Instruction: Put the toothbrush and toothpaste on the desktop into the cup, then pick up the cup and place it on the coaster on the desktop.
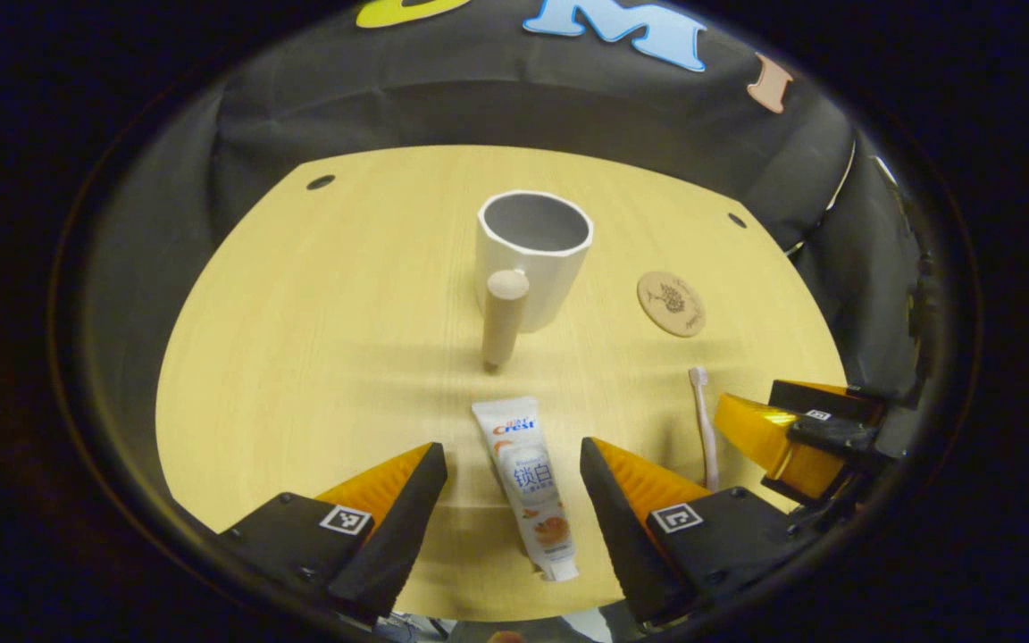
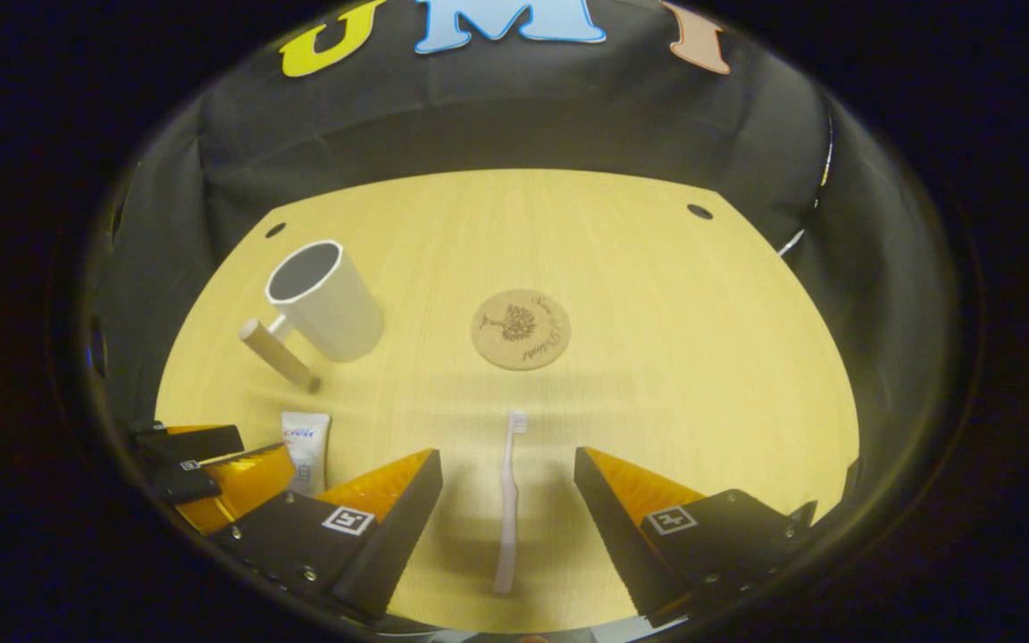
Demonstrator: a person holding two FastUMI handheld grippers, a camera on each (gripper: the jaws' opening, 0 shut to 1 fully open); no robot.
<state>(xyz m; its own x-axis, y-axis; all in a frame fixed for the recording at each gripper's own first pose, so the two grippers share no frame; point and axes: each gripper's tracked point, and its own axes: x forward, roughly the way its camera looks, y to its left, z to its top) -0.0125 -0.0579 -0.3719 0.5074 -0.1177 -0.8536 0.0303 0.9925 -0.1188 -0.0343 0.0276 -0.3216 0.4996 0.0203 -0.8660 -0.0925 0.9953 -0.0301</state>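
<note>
Toothpaste (tube flat) between spread left hand-held gripper; right hand-held gripper straddles toothbrush, spread.

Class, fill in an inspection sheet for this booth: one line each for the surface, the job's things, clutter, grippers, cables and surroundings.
Surface: light wooden desktop, with small dark holes near its far corners.
Job's things: white cup upright and empty, its wooden handle toward the left gripper's camera; round coaster bare, apart from the cup; toothpaste tube lying flat; toothbrush lying flat, bristles toward the coaster.
Clutter: nothing seen.
Grippers: left gripper open, fingers either side of the toothpaste, not touching it; right gripper open, straddling the toothbrush.
Cables: a thin light cord hangs at the right, against the cloth.
Surroundings: black cloth booth wall.
</note>
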